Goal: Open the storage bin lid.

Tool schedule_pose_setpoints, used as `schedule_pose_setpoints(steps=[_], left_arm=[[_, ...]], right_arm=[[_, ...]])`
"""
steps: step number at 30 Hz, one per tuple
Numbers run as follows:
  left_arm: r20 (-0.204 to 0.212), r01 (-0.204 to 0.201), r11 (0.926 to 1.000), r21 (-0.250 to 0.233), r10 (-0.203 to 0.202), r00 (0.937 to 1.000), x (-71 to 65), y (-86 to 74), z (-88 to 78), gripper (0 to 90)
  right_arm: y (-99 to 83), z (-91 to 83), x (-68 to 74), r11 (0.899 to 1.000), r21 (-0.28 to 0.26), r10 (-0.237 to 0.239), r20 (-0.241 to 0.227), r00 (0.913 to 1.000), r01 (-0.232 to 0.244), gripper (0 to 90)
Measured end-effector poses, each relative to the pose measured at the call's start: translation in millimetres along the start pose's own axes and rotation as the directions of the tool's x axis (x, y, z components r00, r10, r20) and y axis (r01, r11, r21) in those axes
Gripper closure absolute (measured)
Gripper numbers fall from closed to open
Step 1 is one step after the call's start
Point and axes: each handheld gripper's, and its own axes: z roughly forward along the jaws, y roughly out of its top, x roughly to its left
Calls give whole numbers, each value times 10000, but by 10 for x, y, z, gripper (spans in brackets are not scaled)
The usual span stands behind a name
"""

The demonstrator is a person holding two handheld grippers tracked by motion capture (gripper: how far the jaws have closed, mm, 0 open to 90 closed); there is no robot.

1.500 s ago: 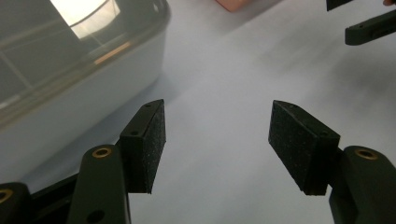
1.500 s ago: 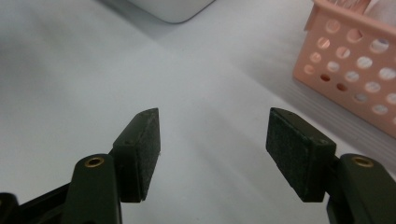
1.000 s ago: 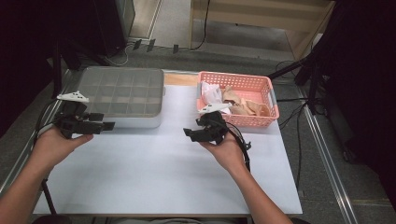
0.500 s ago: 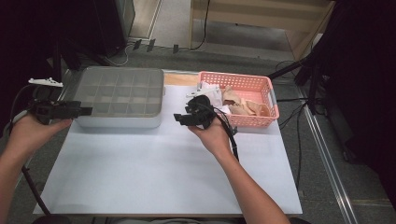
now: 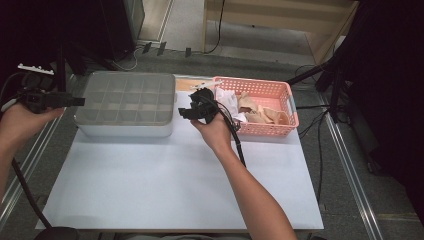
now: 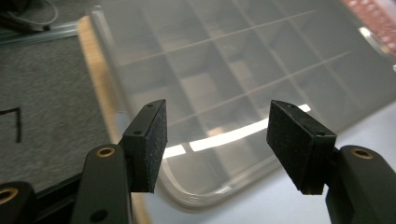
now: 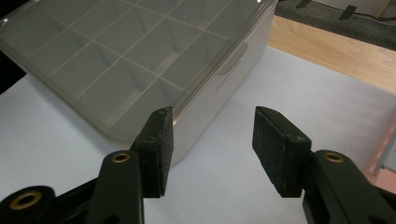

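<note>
text: none legible | box (image 7: 224, 88) side: faint embossed mark, unreadable

Looks like a lab or test room; grey carpet floor (image 5: 200, 65) with cables (image 5: 217, 30) trailing over it; black stand legs (image 5: 320, 75); a white counter (image 5: 165, 185) on metal rails (image 5: 350, 165); a plywood bench (image 5: 280, 20) behind.

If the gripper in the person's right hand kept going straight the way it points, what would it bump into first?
Most likely the near corner of the lidded compartment box. The right gripper, jaws open and empty, aims at its side wall, with bare white table between, though depth is hard to judge.
</note>
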Motion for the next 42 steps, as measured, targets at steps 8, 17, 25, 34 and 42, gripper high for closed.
schedule_pose_setpoints(steps=[8,17,25,34,42], left_arm=[[-278,920,9958,-16,-920,9954,340,49,166,406],[-493,1185,9926,259,-1171,9919,469,25,526,408],[-378,1511,9882,239,-1501,9879,529,24,638,403],[-104,1675,9856,241,-1673,9859,502,42,724,406],[63,1926,9808,291,-1929,9812,508,50,752,392]], right_arm=[[105,253,-15,9972,-360,660,84,9978,-656,540],[115,504,-160,9716,-840,2237,236,9744,-2210,561],[207,747,-123,9536,-805,2930,245,9558,-2903,568],[323,898,-80,9353,-481,3526,392,9350,-3507,554],[428,966,-99,9228,-66,3851,490,9216,-3852,540]])
